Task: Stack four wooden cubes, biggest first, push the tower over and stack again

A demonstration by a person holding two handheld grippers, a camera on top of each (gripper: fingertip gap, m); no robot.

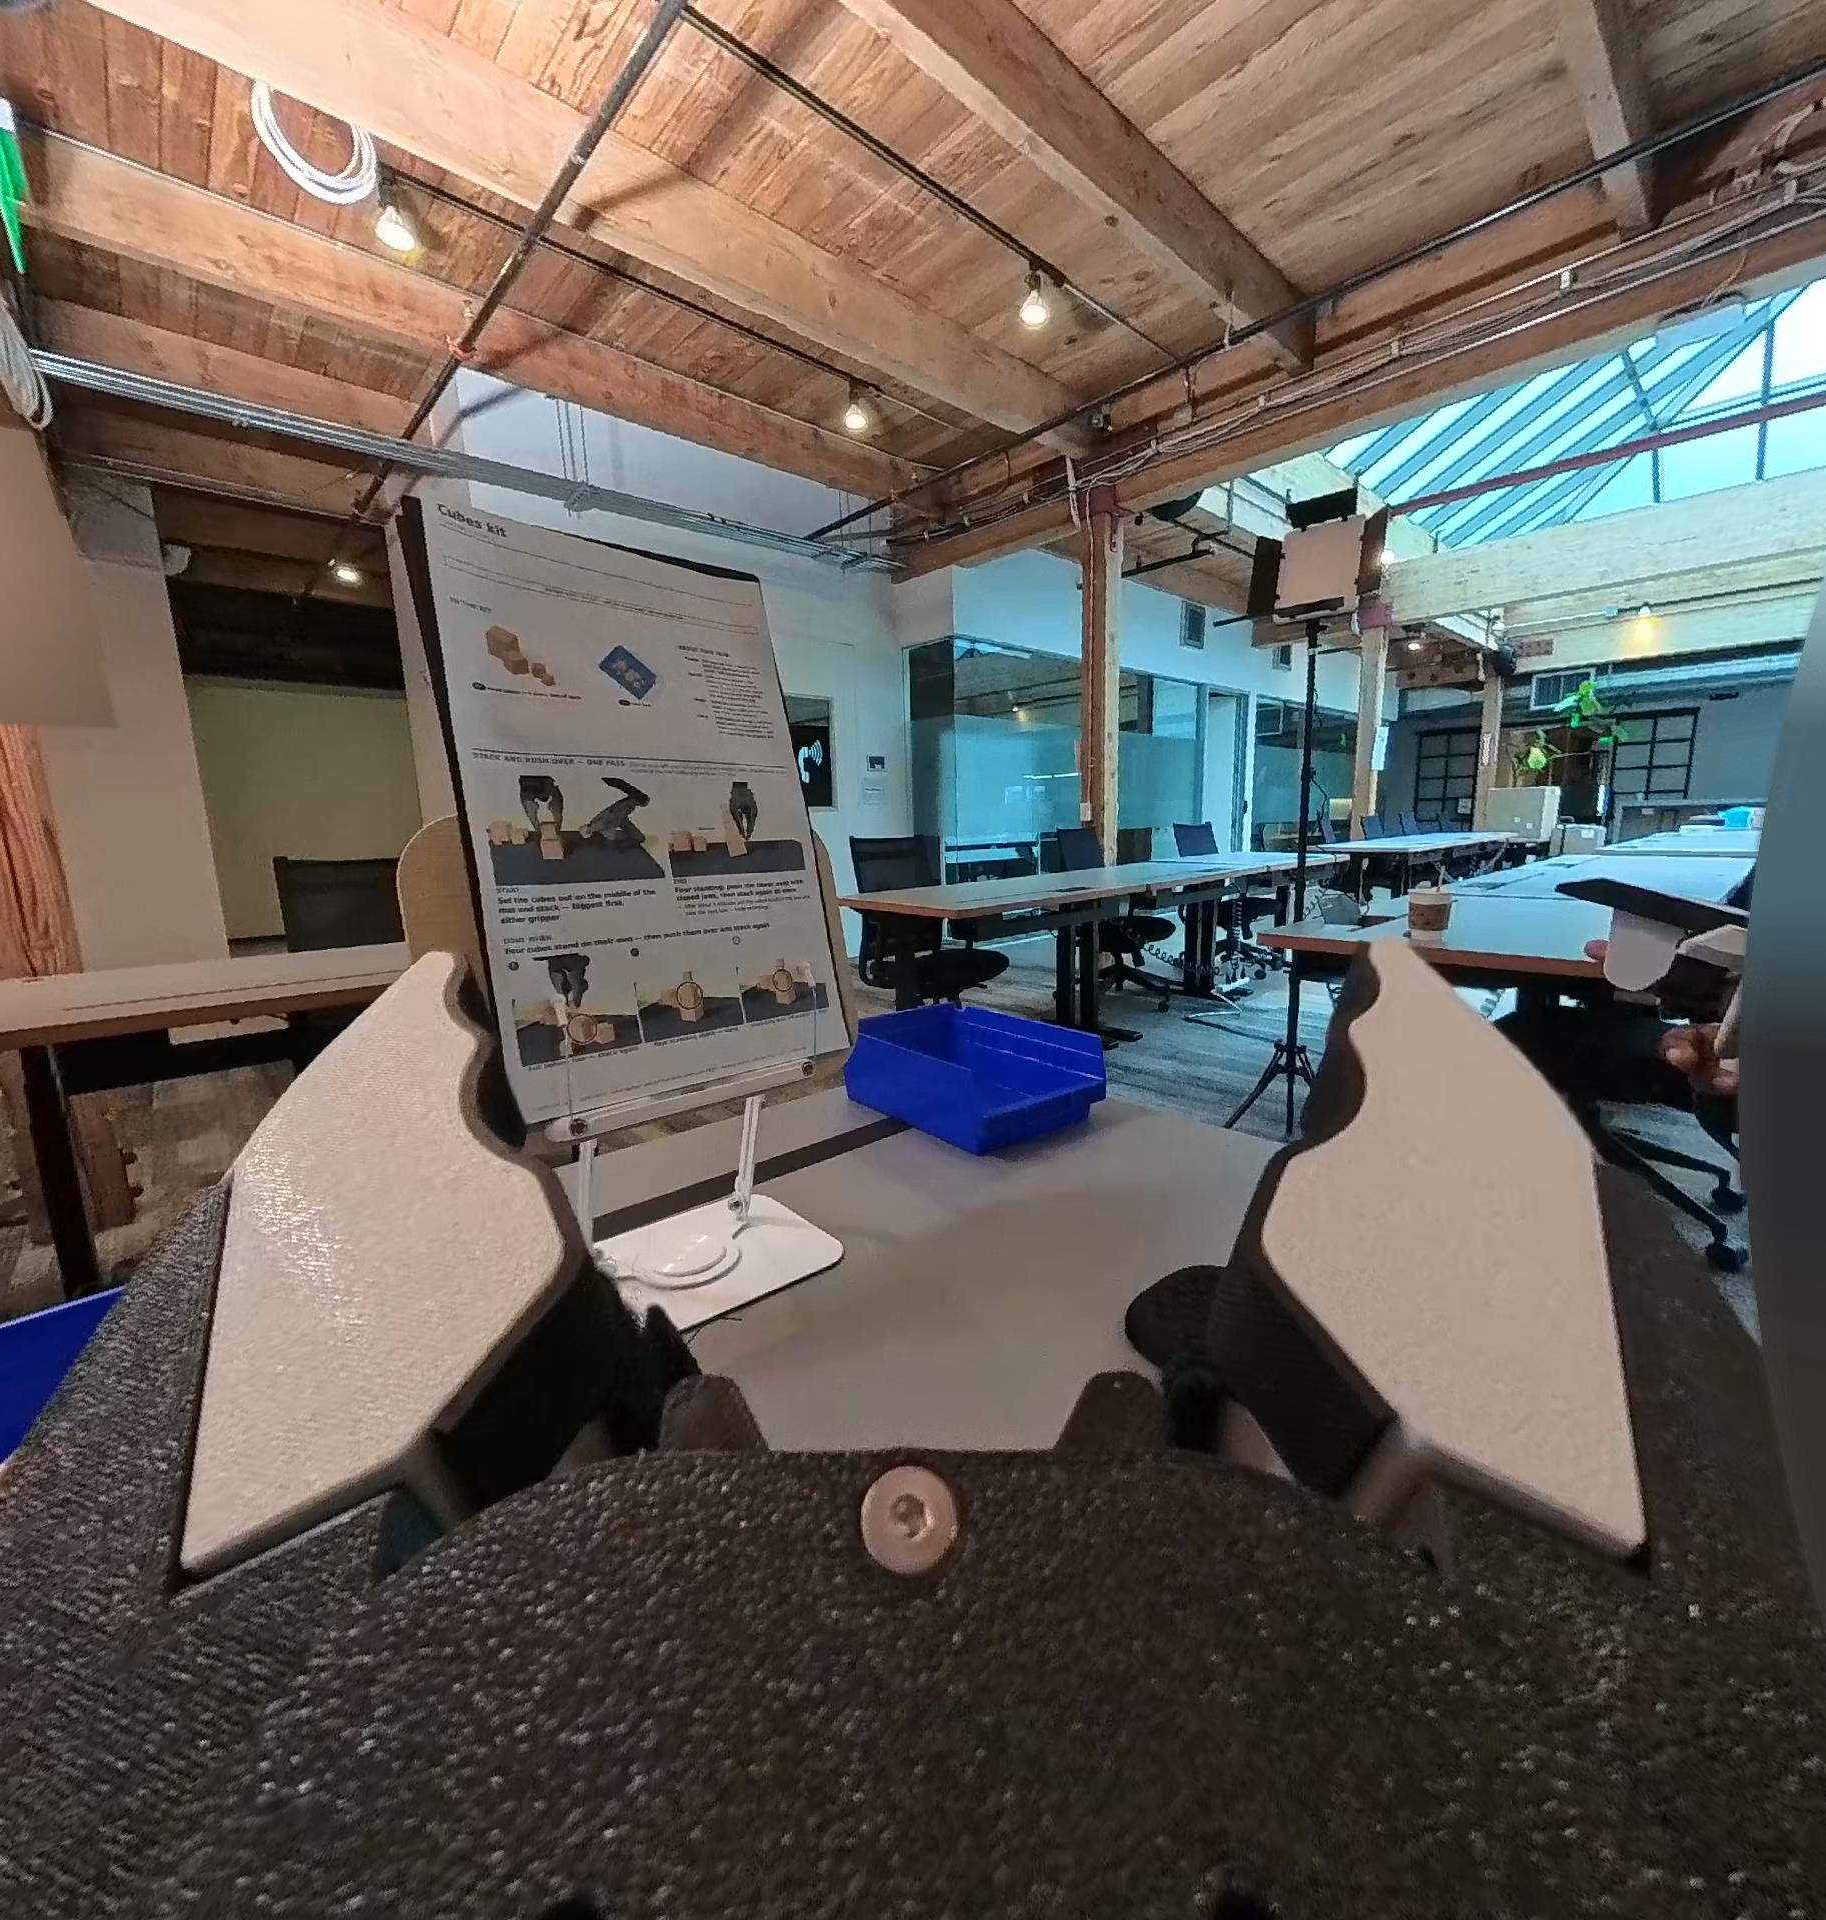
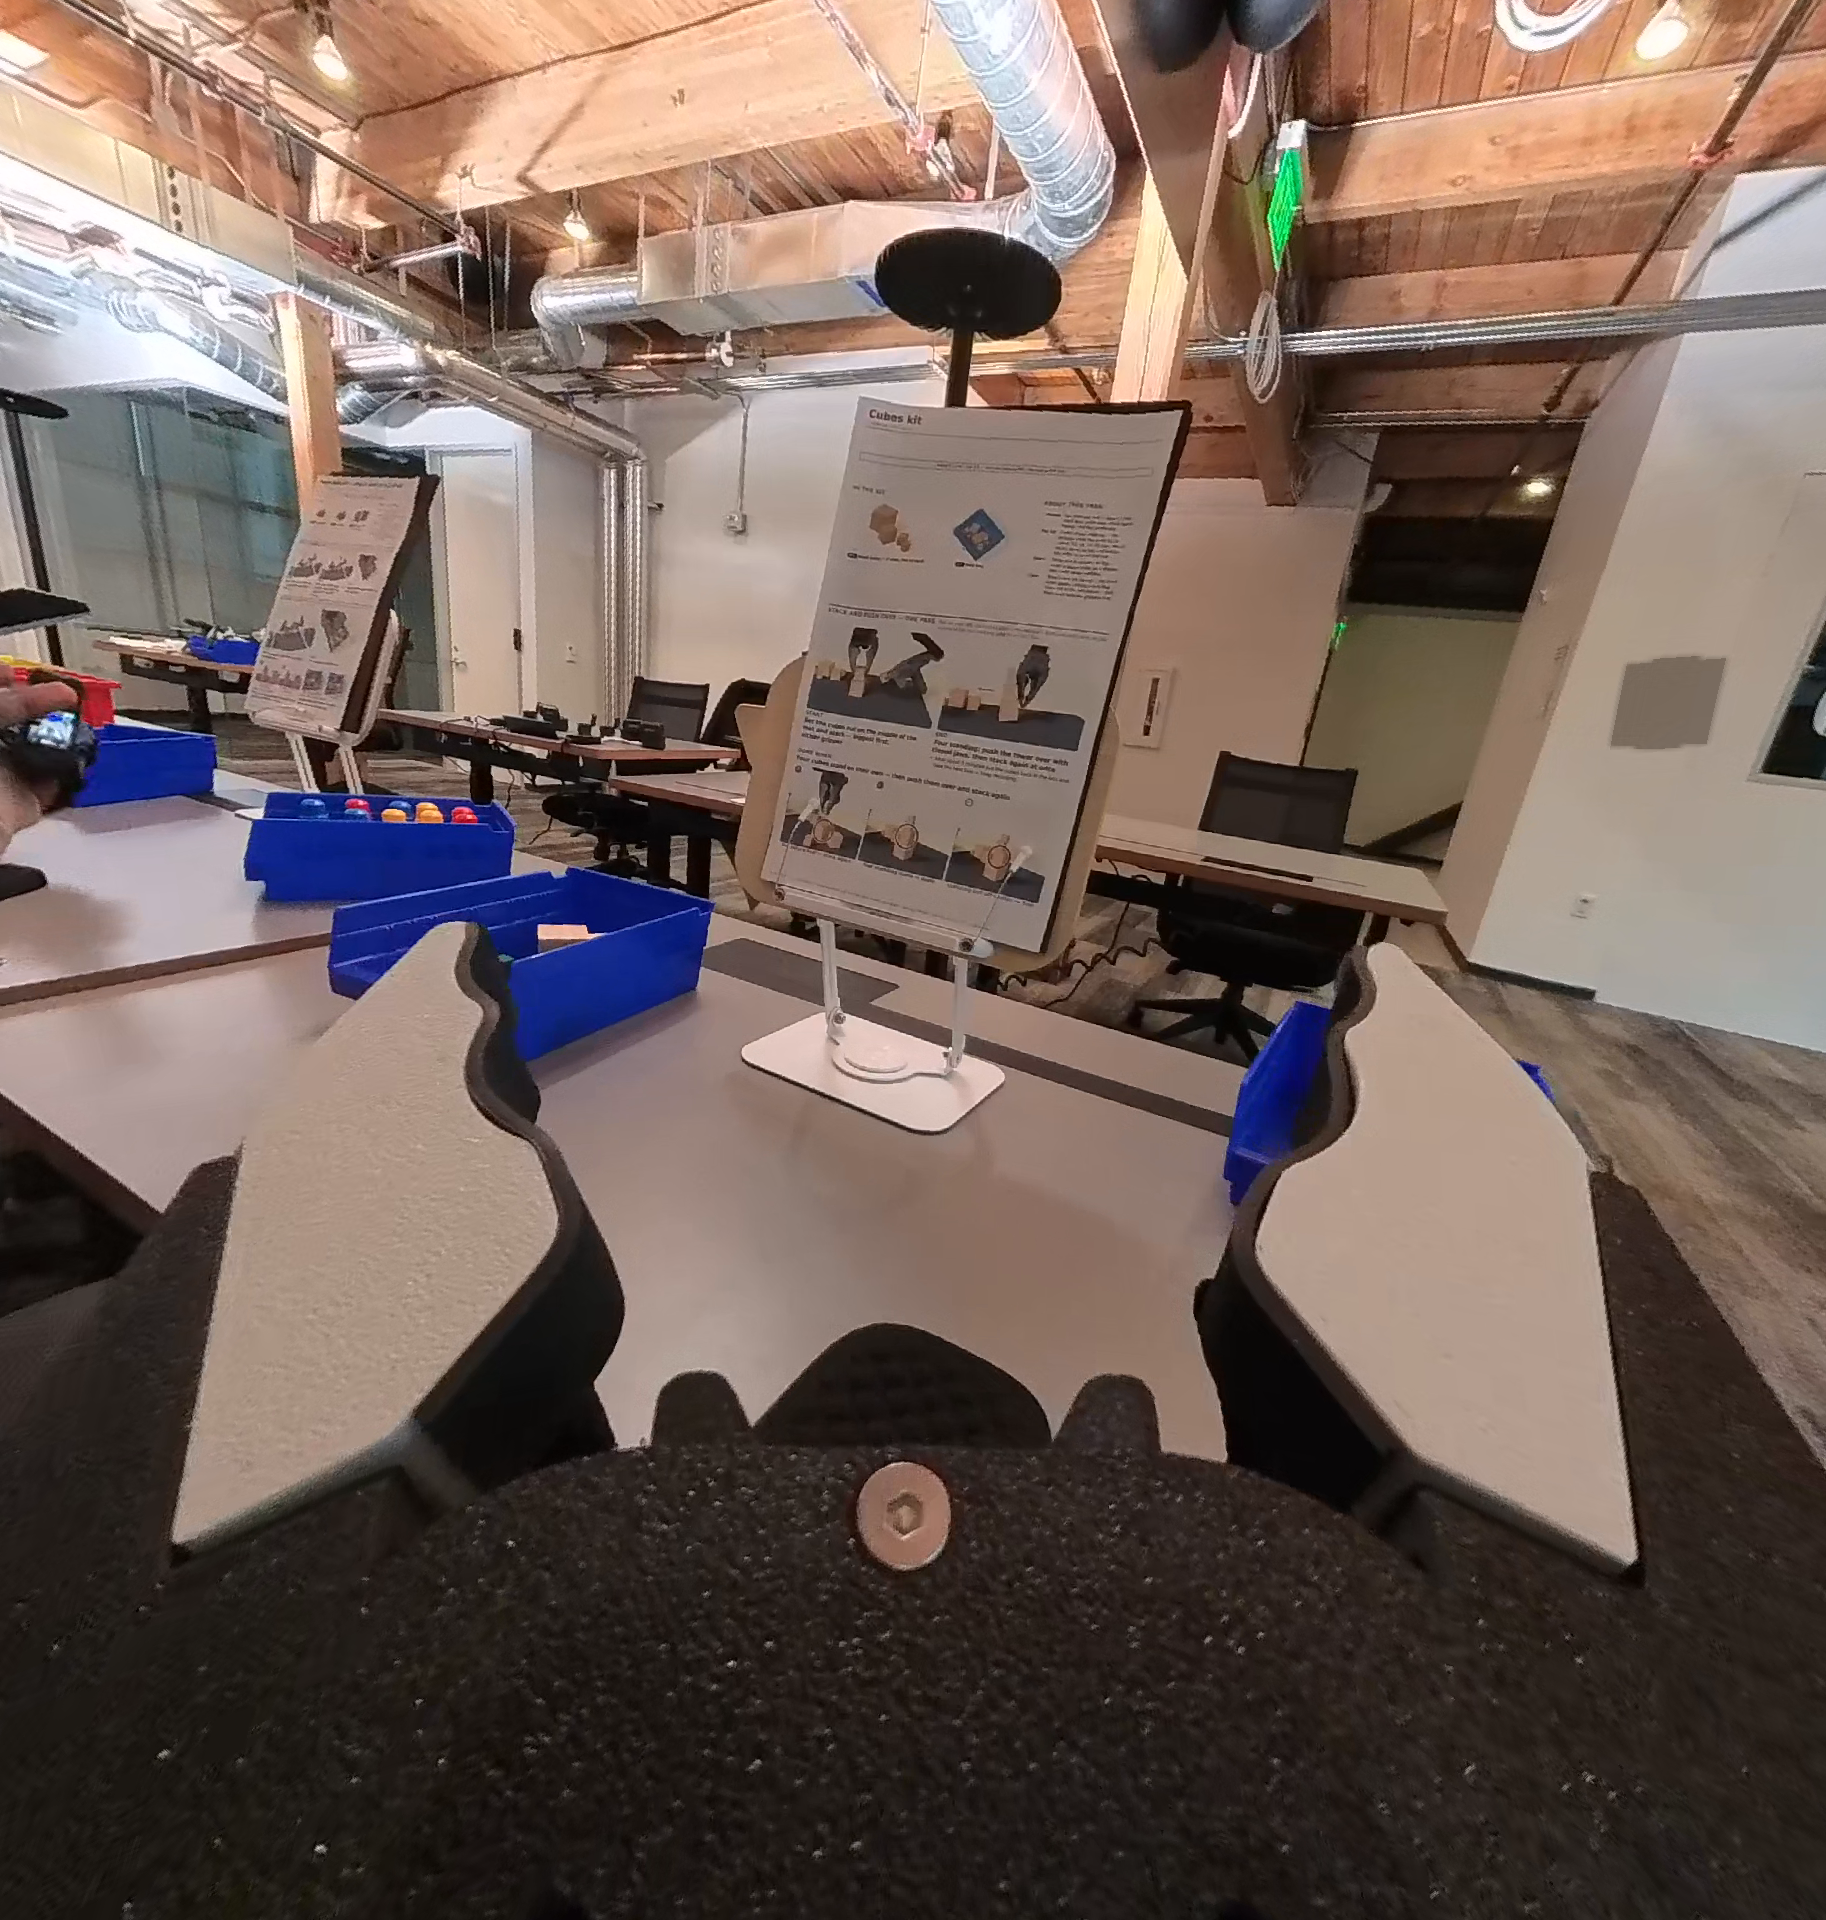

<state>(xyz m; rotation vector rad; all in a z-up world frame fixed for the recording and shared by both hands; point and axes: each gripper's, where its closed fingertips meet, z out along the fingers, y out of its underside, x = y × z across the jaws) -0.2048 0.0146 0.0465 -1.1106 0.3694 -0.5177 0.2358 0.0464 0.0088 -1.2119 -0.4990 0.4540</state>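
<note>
while both grippers hang wide open and hold nothing, they face a printed sheet on a white stand.

the left gripper [image 1: 909,1049] is over the grey table [image 1: 992,1247], near the sheet [image 1: 618,810] and an empty blue bin [image 1: 976,1075]. the right gripper [image 2: 909,1039] faces the stand [image 2: 873,1081]; a blue bin [image 2: 535,966] with a wooden block [image 2: 566,935] sits by its left finger [image 2: 389,1143], and another blue bin [image 2: 1273,1101] by its right finger.

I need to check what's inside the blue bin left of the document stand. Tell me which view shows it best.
The right wrist view: the blue bin faces the camera with its inside open, a pale wooden block visible inside. The left wrist view shows only a blue patch at its lower left edge, which I cannot identify as that bin.
</note>
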